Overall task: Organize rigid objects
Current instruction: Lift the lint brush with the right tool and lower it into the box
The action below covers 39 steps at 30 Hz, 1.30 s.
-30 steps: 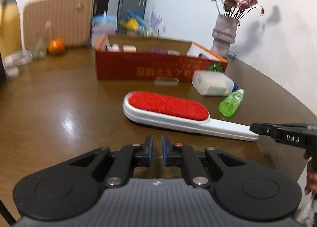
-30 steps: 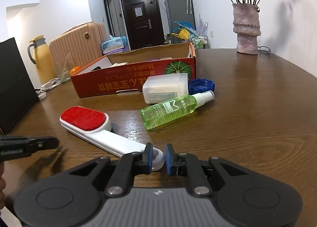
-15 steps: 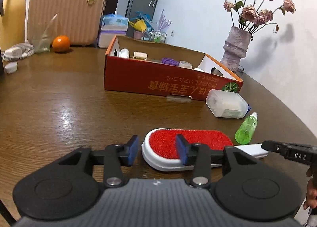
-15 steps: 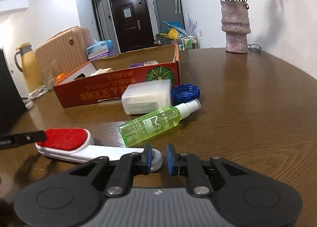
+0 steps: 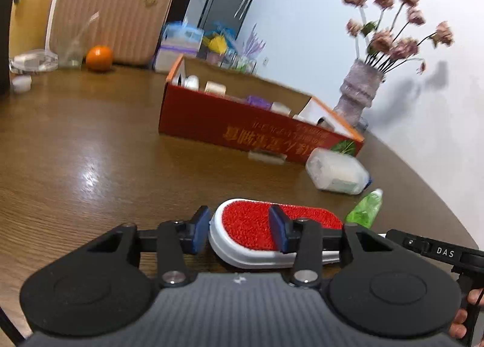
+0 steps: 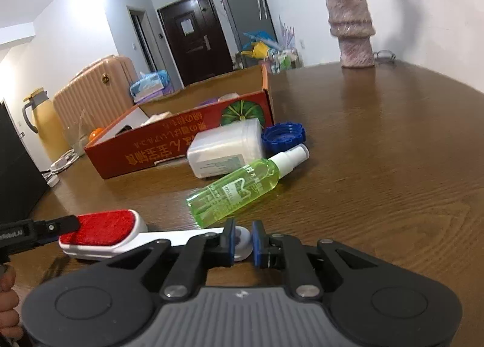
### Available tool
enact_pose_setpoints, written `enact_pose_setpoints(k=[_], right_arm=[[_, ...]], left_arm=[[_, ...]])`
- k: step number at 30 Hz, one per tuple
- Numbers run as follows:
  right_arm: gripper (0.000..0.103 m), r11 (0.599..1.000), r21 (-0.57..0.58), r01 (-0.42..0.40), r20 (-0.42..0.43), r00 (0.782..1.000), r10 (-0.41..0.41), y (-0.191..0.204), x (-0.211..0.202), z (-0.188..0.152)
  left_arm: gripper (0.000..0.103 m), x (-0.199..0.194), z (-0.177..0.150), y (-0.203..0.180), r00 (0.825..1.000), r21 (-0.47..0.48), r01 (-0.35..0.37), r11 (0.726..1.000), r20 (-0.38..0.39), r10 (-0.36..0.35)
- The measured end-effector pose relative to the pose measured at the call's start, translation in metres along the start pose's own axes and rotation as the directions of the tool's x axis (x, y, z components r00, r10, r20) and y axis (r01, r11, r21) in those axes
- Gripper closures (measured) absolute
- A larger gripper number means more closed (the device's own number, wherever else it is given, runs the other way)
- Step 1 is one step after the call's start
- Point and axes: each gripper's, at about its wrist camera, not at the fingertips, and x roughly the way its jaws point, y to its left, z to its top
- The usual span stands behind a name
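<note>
Two grippers work on one lint brush [image 5: 257, 233] here, and we see it lying flat on the wooden table [image 5: 90, 165], red pad up, white handle pointing toward the right-hand tool. Our left gripper [image 5: 239, 233] sits low and roughly level over the table edge, its blue-padded fingers [image 5: 199, 230] spread wide around the rounded head of the brush: one pad stands just beside the white rim, the other lies over the red pad, and we cannot tell whether either one presses on it, so the tool reads as released. Our right gripper [image 6: 243, 239] comes in from the other end, also low and nearly level, with its jaws drawn close around the round tip of the handle; they look clenched on it, though a thin gap may remain on one side. In the right wrist view the left tool's black finger reaches over the red pad, and the person's hand [image 6: 9, 301] shows at the frame edge. Just beyond the brush lies a green spray bottle [image 6: 242, 186] on its side, near a clear plastic jar [image 6: 227, 147] and a blue lid [image 6: 282, 135]. Behind them stands a red cardboard box [image 5: 257, 132] holding small items, with a vase of dried flowers [image 5: 360, 96] farther back.
</note>
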Motion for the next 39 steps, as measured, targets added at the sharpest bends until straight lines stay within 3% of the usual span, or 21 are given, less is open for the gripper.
enact_pose_setpoints(k=[3, 6, 9, 13, 20, 28, 33, 39], right_arm=[[0.092, 0.999, -0.041, 0.011, 0.086, 0.996, -0.007, 0.016, -0.028, -0.005], [0.092, 0.993, -0.11, 0.033, 0.207, 0.978, -0.009, 0.035, -0.065, -0.017], [0.092, 0.989, -0.145, 0.024, 0.317, 0.948, 0.023, 0.049, -0.1, -0.031], [0.092, 0.989, -0.147, -0.014, 0.4, 0.914, 0.072, 0.061, -0.134, -0.04], [0.092, 0.987, -0.157, -0.022, 0.496, 0.863, 0.098, 0.072, -0.178, -0.044], [0.092, 0.986, -0.163, -0.021, 0.502, 0.859, 0.101, 0.076, -0.165, -0.032], [0.092, 0.986, -0.163, -0.027, 0.493, 0.864, 0.105, 0.072, -0.129, -0.008], [0.092, 0.988, -0.134, -0.071, 0.446, 0.886, 0.124, 0.064, -0.065, 0.063]], left_arm=[[0.062, -0.033, -0.007, -0.008, 0.994, 0.052, -0.003, 0.999, 0.107, -0.003], [0.062, -0.076, -0.021, -0.016, 0.974, 0.094, -0.001, 0.996, 0.227, -0.021], [0.062, -0.117, -0.036, -0.024, 0.94, 0.121, -0.017, 0.992, 0.341, -0.025], [0.062, -0.161, -0.045, -0.032, 0.891, 0.148, -0.039, 0.988, 0.452, -0.033], [0.062, -0.205, -0.049, -0.045, 0.819, 0.203, -0.042, 0.978, 0.567, -0.083], [0.062, -0.194, -0.037, -0.039, 0.825, 0.174, -0.034, 0.984, 0.561, -0.07], [0.062, -0.158, -0.017, -0.026, 0.856, 0.137, -0.025, 0.99, 0.515, -0.049], [0.062, -0.095, 0.061, -0.024, 0.858, 0.192, -0.049, 0.98, 0.51, -0.057]])
